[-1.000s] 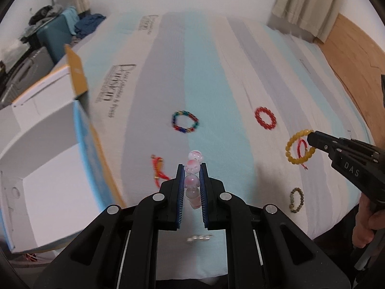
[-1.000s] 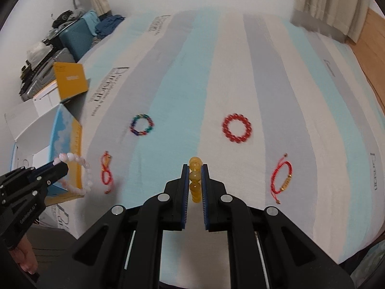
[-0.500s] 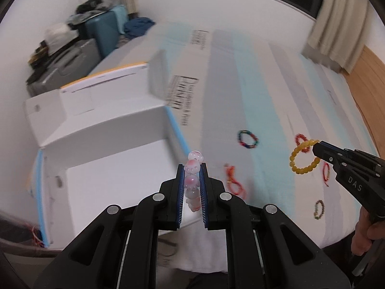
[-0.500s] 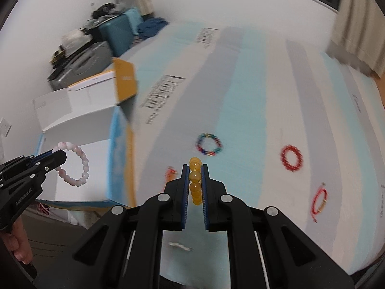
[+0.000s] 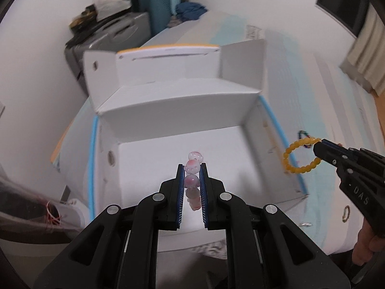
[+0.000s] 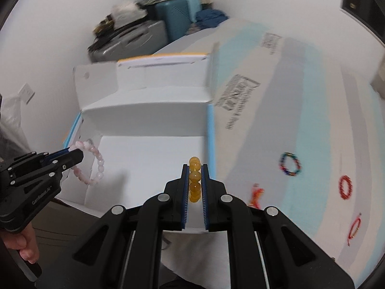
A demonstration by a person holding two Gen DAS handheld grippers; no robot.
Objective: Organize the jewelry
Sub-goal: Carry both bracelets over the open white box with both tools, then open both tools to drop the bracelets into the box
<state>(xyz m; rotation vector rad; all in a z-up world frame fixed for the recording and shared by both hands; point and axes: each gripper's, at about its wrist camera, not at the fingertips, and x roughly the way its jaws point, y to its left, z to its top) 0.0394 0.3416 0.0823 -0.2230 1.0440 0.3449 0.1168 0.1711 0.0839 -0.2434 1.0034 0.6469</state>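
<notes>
Both bracelets are in the air above the white box [image 5: 149, 168], so the step in hand reads as delivery: carrying picked-up jewelry to the container.

The left gripper [image 5: 191, 168] sits at the lower centre of its own view, its fingers clamped on a pink bracelet [image 5: 192, 180], with the box floor directly beyond the tips. The right gripper [image 6: 195, 171] is likewise clamped on a yellow bracelet [image 6: 194, 183], low in the centre of its view, over the box's right-hand part near the blue-edged wall. In the left view that yellow ring hangs at the right of the frame, close to the box's right wall.

The next move probably calls for letting each pair of fingers part so the bracelets drop inside; the right one may need to come a little further inward first, since it sits near the wall.

More jewelry waits on the striped bedcover [image 6: 300, 120] at the right of the right view: a multicoloured bracelet [image 6: 290, 167], a red bead bracelet [image 6: 345, 187] and a red cord bracelet [image 6: 355, 228].

Writing: "DAS" on the right gripper's body in the left view; a small white label on the left gripper's body is too blurred to read, as is the black print on the bedcover.
</notes>
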